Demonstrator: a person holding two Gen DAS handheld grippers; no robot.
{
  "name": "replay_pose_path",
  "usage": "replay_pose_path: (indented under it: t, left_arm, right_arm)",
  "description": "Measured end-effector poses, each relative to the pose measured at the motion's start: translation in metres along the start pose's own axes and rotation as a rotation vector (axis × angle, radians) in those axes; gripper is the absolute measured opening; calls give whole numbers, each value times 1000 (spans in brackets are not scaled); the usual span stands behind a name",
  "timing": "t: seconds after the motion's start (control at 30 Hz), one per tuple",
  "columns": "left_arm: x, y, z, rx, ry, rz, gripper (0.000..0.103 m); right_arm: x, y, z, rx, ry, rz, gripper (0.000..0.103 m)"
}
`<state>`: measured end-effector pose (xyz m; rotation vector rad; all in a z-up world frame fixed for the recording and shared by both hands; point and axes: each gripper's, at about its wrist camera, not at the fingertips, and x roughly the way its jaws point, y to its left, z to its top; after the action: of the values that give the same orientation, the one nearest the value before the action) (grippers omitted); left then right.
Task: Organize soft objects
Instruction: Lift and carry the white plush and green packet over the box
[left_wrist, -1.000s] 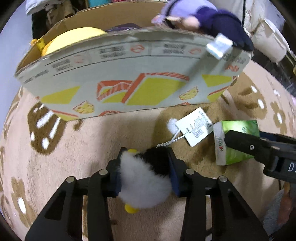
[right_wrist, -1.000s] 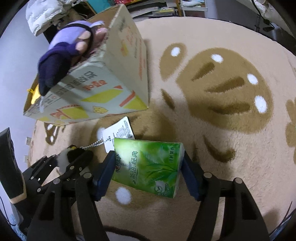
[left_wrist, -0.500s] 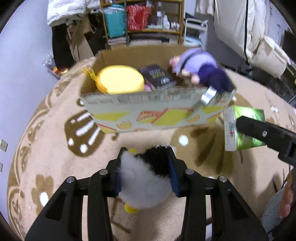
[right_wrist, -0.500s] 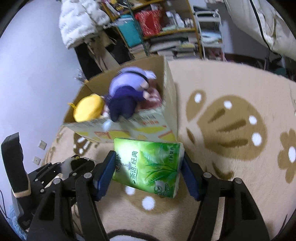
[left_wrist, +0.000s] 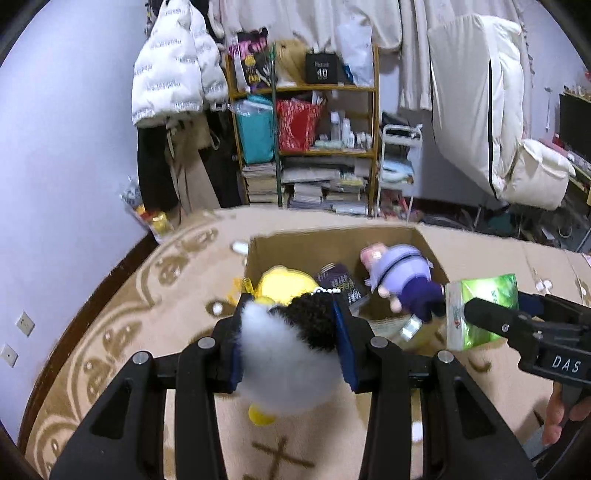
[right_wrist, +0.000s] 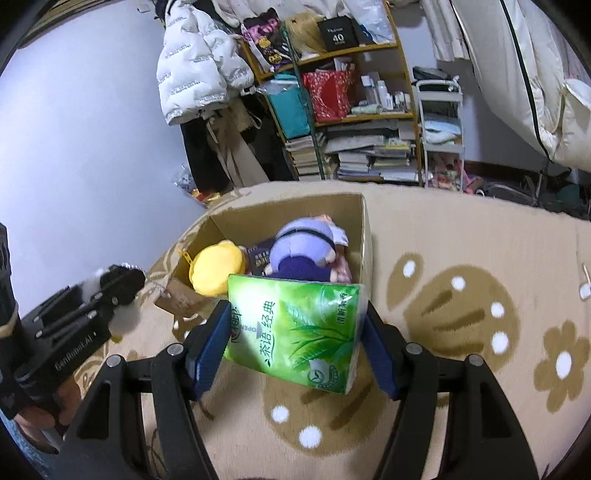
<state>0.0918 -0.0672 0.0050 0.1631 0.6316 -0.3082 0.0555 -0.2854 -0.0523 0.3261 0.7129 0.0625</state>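
- Currently left gripper (left_wrist: 291, 341) fingers pinch the fluffy toy (left_wrist: 288, 354); right gripper (right_wrist: 295, 328) fingers clamp the tissue pack (right_wrist: 295, 328), both short of the box (right_wrist: 364, 236).
- Risk: early release drops them onto the rug (right_wrist: 461, 295); box already crowded.

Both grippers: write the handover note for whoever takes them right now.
Left gripper: shut on the black-and-white plush, held clear of the rug.
Right gripper: shut on the green tissue pack, also held up.
Cardboard box: open, just ahead; it holds a yellow plush, a purple plush and a dark packet.
Left to do: drop both held items into the box.
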Motion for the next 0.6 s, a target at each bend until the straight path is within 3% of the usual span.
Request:
replay_pose_path:
  t: [0.23,0.6]
  left_arm:
    - [14,3,20,34,-37,1,40]
    - [35,7,34,38,-93,17,40]
  right_arm:
    - [6,14,27,-62,-95,-9,72]
    - [34,13,54,-67,-116,13,72]
